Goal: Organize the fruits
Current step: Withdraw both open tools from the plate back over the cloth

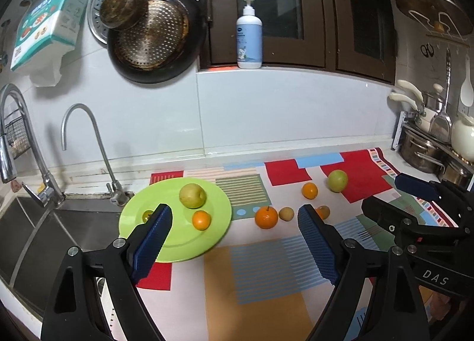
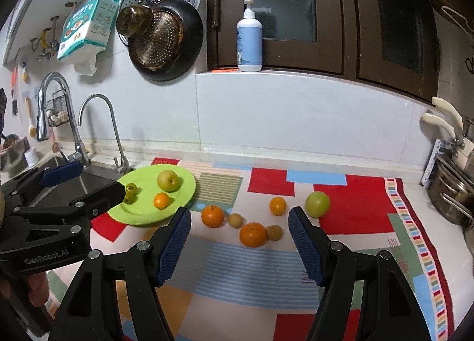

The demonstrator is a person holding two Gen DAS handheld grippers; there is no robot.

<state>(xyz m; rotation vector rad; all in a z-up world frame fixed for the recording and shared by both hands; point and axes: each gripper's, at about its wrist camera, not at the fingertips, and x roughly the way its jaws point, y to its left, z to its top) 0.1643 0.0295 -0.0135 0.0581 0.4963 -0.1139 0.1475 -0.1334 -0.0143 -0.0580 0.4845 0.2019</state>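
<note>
A green plate [image 1: 177, 240] [image 2: 183, 190] sits at the mat's left, next to the sink. It holds a yellow-green pear [image 1: 192, 195] [image 2: 168, 180], a small orange [image 1: 201, 220] [image 2: 161, 200] and small green fruits [image 2: 130, 193]. On the mat lie two larger oranges [image 2: 212, 216] [image 2: 252, 234], a small orange [image 2: 277, 205], two brownish kiwis [image 2: 235, 220] [image 2: 274, 232] and a green apple [image 2: 317, 204] [image 1: 337, 181]. My left gripper [image 1: 235, 216] is open and empty over the plate's right edge. My right gripper [image 2: 240, 222] is open and empty, short of the loose fruits.
A patterned mat [image 2: 260, 267] covers the counter. A sink [image 1: 35, 231] with two faucets [image 1: 89, 145] lies left. Pots [image 2: 450, 193] stand at the right edge. A soap bottle [image 2: 249, 42] stands on the window sill; pans [image 1: 154, 39] hang on the wall.
</note>
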